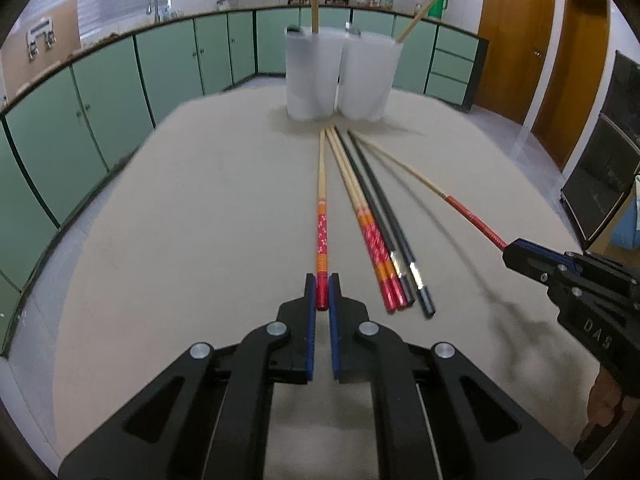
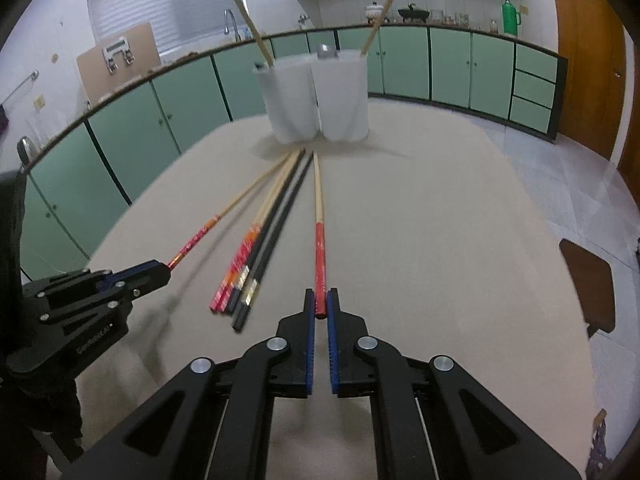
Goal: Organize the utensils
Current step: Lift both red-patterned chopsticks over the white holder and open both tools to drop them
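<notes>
On the beige table (image 1: 180,220), my left gripper (image 1: 322,292) is shut on the red end of a patterned orange-and-red chopstick (image 1: 322,224). My right gripper (image 2: 320,304) is shut on the end of a plain red-handled chopstick (image 2: 320,248); both sticks point toward the cups. Between them lie two red-orange and two black chopsticks (image 1: 384,248) in a loose bundle. Two white cups (image 1: 312,76) (image 1: 368,76) stand side by side at the table's far end, each with one wooden stick leaning in it. Each gripper also shows in the other's view: right gripper (image 1: 516,250), left gripper (image 2: 160,270).
Green cabinets (image 1: 100,108) curve around the left and back of the room. Wooden doors (image 1: 516,40) and a dark oven (image 1: 600,184) stand at the right. A brown chair (image 2: 588,280) sits by the table's right edge.
</notes>
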Demonstrator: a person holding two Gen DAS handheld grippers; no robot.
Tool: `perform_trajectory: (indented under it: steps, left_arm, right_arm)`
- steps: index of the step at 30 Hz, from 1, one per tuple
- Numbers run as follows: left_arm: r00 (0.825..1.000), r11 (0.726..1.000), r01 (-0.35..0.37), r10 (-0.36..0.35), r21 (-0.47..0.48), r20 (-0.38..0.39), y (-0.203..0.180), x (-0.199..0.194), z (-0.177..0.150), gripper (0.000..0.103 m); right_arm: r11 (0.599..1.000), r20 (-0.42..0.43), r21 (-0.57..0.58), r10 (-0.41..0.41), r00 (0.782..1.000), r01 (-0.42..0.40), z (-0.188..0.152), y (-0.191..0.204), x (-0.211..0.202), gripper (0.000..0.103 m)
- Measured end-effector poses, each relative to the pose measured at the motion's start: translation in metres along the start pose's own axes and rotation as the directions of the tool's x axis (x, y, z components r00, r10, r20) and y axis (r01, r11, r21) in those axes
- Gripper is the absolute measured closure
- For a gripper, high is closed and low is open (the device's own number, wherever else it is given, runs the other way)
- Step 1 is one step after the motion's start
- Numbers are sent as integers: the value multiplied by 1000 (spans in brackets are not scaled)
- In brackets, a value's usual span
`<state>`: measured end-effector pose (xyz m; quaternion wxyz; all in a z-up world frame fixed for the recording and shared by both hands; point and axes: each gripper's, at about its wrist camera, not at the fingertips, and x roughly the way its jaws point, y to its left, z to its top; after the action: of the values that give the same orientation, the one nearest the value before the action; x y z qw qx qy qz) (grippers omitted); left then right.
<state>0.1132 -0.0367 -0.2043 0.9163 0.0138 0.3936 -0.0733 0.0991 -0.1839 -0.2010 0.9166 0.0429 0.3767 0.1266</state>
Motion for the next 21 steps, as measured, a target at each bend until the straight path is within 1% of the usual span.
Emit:
perform_trajectory:
  steps: [4, 9, 12, 16, 21]
  left_arm:
    - [998, 1000, -4, 3, 2, 56, 2, -21, 12, 98]
    - [990, 1000, 3, -2, -3, 141, 7, -47, 36, 98]
    - [980, 1000, 7, -8, 5, 197, 9, -64, 54, 98]
    - [962, 999, 12, -20, 30, 274, 9, -85, 80, 98]
    - [939, 998, 14, -35, 64, 342, 9, -101, 113, 98]
  right_arm:
    - [1000, 45, -2, 7, 999, -6, 14, -2, -17, 97]
    - [1000, 104, -5, 17, 994, -17, 36, -6, -38, 97]
    - [1000, 145, -20, 24, 989, -22, 54, -6, -51, 97]
    - [998, 199, -58, 40, 979, -29, 83, -3, -69, 97]
    - [992, 239, -128, 50, 970, -20, 119, 5, -81, 97]
